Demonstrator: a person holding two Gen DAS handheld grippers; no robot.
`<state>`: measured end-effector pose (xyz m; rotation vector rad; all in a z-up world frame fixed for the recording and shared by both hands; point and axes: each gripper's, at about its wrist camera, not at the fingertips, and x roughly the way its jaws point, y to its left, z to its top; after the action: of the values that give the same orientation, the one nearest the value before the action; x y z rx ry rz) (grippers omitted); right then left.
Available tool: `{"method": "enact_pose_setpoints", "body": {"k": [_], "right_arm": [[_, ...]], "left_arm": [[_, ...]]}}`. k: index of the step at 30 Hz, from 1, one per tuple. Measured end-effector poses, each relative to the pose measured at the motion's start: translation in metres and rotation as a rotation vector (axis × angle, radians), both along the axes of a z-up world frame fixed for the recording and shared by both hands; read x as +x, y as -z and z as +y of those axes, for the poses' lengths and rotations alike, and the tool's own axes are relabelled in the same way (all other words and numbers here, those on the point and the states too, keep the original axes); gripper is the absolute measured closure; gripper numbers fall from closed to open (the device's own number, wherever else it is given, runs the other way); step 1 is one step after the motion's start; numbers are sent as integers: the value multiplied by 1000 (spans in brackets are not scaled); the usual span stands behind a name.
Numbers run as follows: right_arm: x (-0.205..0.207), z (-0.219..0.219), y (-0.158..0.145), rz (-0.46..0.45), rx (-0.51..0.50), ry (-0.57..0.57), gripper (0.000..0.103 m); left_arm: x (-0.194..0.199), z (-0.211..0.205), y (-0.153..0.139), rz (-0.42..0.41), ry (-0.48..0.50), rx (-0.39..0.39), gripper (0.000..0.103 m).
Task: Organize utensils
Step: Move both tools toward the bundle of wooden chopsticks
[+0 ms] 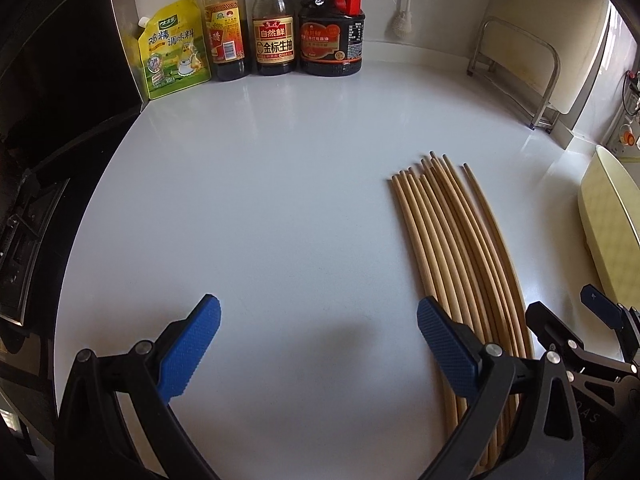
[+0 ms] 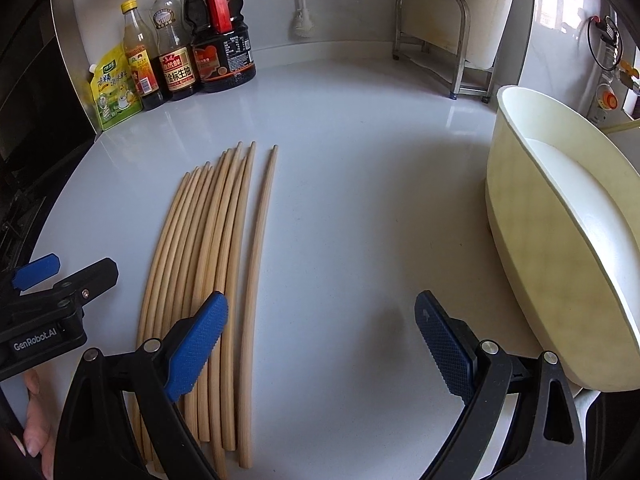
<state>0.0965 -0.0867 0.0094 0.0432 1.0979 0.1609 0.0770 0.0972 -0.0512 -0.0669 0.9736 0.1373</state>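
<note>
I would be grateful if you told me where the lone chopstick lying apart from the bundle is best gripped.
Probably near the middle of the lone chopstick, from above, fingers closing across its width. It lies flat on the counter with a gap from the bundle, which seems to leave room for the open right gripper.

The near ends of the chopsticks [image 2: 224,260] are hidden behind the right gripper's [image 2: 320,344] fingers. Right of the chopsticks, the cream container [image 2: 532,240] runs off the frame edge. The small print on the sauce bottles [image 2: 176,52] beyond the chopsticks is too small to read.
</note>
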Motion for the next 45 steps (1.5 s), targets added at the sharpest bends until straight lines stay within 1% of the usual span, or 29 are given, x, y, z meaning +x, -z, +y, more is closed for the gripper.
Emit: {"method": "enact_pose_setpoints", "body": {"k": [7,19,29,40,45], "right_arm": [[5,-2,4,-2,-36,0,13],[7,5,9,-4,-79,-45,13],[4,-4,9,-6,-77,-46,13],[4,-6,8,-11,-71,-40,13],[3,-7,7,-13,-70,-37,13]], "left_arm": [[-1,-6,6,18,7,-5,6],[-4,-15,7,29,19,-6,6],[-3,-22,13,47,25,2,6],[-9,-27,13,44,25,8,6],[-9,-25,14,51,11,-8,5]]}}
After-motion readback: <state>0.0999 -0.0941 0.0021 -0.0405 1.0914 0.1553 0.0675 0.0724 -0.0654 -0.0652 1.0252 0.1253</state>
